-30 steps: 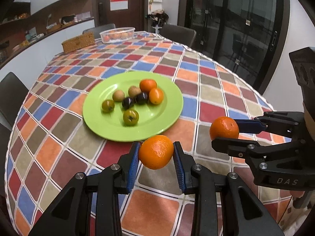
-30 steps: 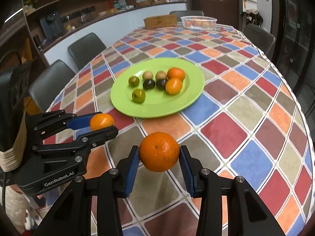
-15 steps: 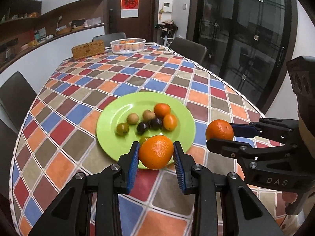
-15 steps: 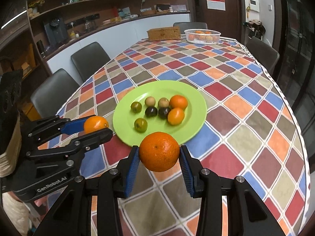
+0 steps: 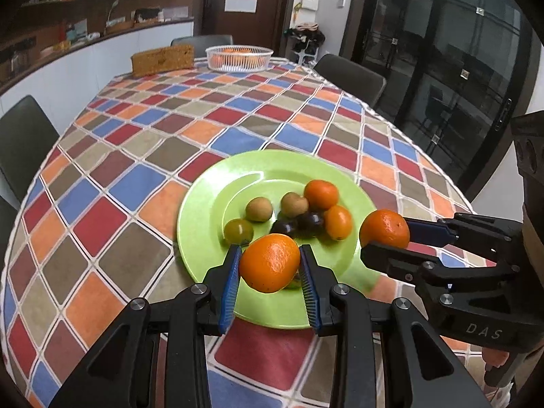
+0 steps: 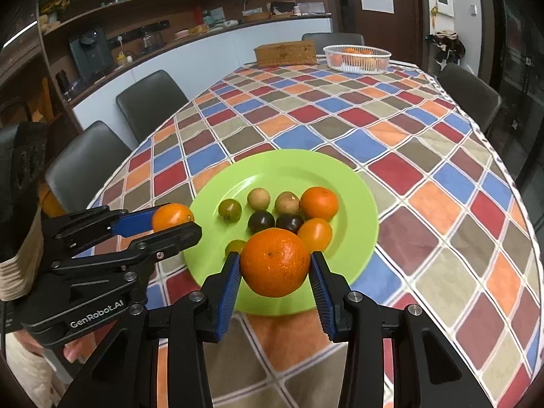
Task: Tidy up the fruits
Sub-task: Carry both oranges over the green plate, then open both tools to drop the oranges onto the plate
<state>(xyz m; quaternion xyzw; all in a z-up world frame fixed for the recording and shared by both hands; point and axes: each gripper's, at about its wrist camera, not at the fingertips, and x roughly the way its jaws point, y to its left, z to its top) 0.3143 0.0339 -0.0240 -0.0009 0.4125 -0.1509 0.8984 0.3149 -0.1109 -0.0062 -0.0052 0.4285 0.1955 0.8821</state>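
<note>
While both claws hang over the near rim of the green plate [image 5: 204, 183], the left claw [image 5: 270, 272] grips a smaller orange [image 5: 270, 267] and the right claw [image 6: 274, 272] clamps a bigger orange [image 6: 274, 261]. Small fruits [image 6: 261, 221] sit clustered on the plate, mid-worktop [image 5: 136, 142]; a white basket [image 6: 356, 58] waits far off.

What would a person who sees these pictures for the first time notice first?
Two bright oranges, each clamped in a gripper: the left gripper holds one orange, the right gripper holds another orange, both in front of the green plate. That plate, on the colourful checked tablecloth, carries small orange, green, tan and dark fruits. At the far end stands a white basket with more orange fruit.
</note>
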